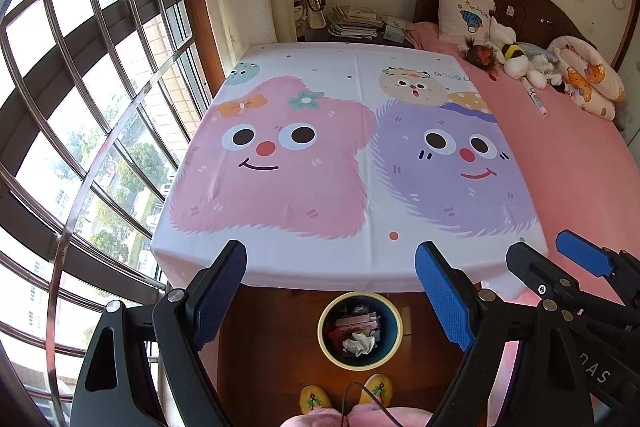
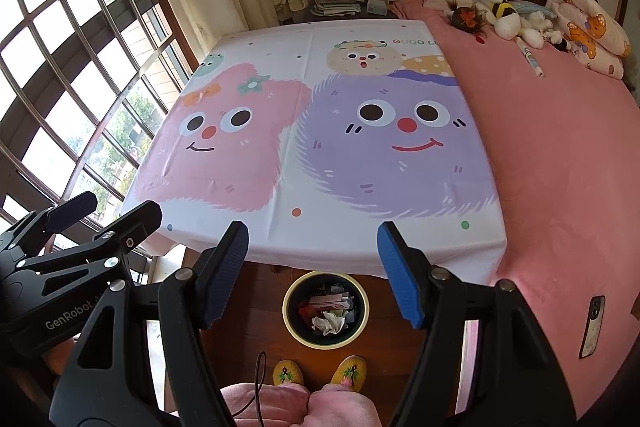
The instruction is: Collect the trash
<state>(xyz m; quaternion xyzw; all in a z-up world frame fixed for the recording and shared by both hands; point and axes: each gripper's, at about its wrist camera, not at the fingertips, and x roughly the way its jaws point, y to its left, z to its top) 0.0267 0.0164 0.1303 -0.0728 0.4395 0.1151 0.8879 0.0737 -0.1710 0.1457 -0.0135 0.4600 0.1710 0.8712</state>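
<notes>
We held the left gripper [image 1: 332,291] and right gripper [image 2: 314,273] side by side, jaws spread wide and empty, above the trash bin [image 1: 326,345]. The bin stood on bare wood floor [image 1: 424,359] just beyond the cartoon tablecloth [image 1: 320,155] edge, near our slippers [image 1: 316,399].

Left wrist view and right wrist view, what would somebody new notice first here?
First the cartoon tablecloth, a pink star face and a purple fuzzy face, spread over the table beside the pink bed. Next the trash bin on the wooden floor at the table's near edge, holding crumpled tissue and wrappers. Both the left gripper and the right gripper hang above it, jaws open, holding nothing.
</notes>
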